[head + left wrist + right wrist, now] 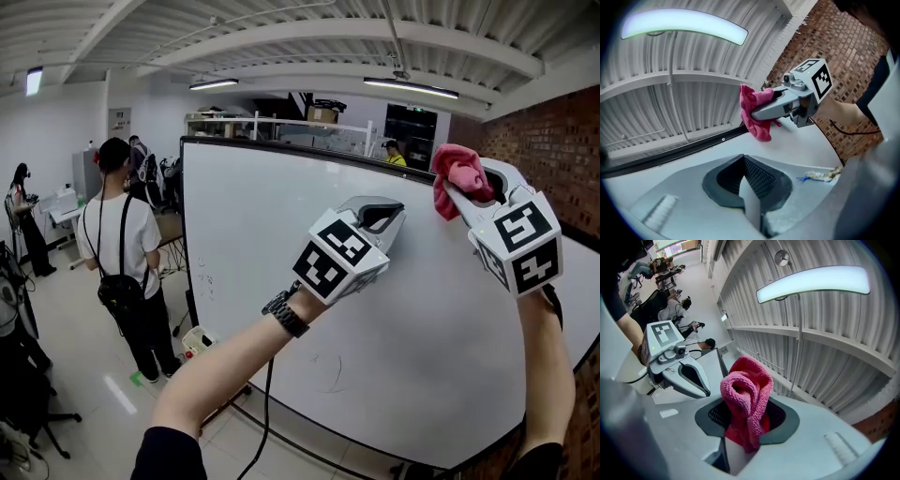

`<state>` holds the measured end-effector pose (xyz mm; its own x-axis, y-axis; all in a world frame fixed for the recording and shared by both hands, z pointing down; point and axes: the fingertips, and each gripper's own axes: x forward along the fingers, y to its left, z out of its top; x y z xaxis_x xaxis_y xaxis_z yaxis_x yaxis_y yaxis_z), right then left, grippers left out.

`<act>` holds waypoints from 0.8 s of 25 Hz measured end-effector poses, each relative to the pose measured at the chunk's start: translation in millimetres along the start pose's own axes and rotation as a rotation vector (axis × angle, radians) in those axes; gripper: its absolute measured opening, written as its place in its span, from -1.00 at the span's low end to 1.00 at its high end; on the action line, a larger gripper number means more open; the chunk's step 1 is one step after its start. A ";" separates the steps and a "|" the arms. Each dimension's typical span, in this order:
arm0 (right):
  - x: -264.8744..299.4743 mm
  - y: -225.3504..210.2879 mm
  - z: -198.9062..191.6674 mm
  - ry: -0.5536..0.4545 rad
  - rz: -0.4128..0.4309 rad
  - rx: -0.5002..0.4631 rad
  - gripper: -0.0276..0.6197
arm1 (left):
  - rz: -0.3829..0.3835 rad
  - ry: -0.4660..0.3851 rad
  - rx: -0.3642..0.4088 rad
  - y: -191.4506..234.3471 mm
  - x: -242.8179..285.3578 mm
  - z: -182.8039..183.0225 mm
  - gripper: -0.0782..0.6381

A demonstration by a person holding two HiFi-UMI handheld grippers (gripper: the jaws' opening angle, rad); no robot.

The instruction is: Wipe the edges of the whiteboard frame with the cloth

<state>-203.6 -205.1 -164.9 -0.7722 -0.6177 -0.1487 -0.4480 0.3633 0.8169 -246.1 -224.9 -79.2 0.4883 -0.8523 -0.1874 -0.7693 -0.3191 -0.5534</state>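
Head view: the right gripper point(457, 190), on a steeply raised right forearm point(546, 375), holds the pink cloth point(457, 167) at the top edge of the whiteboard frame point(281, 150), near the upper right corner of the whiteboard point(262, 281). The left gripper point(380, 216), on an outstretched left forearm point(234, 361), hangs before the whiteboard's face, below that edge. Left gripper view: its jaws are pressed together on nothing, and the cloth meets the whiteboard's dark top strip, so the top edge seems in hand, with side and bottom edges probably left. Right gripper view: the jaws are clenched on the bunched cloth.
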 end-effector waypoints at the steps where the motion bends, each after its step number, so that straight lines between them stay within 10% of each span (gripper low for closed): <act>1: 3.4 2.5 4.1 -0.009 0.021 0.003 -0.48 | 0.006 0.000 -0.001 4.8 -0.2 0.3 -0.78; 20: 154.9 89.0 81.7 0.106 0.025 0.003 -0.47 | -0.021 0.081 0.012 132.2 -121.5 -52.8 -0.78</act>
<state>-399.8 -211.5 -160.8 -0.7315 -0.6784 -0.0683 -0.4305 0.3817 0.8179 -428.9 -185.5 -86.7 0.4690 -0.8764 -0.1095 -0.7539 -0.3327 -0.5665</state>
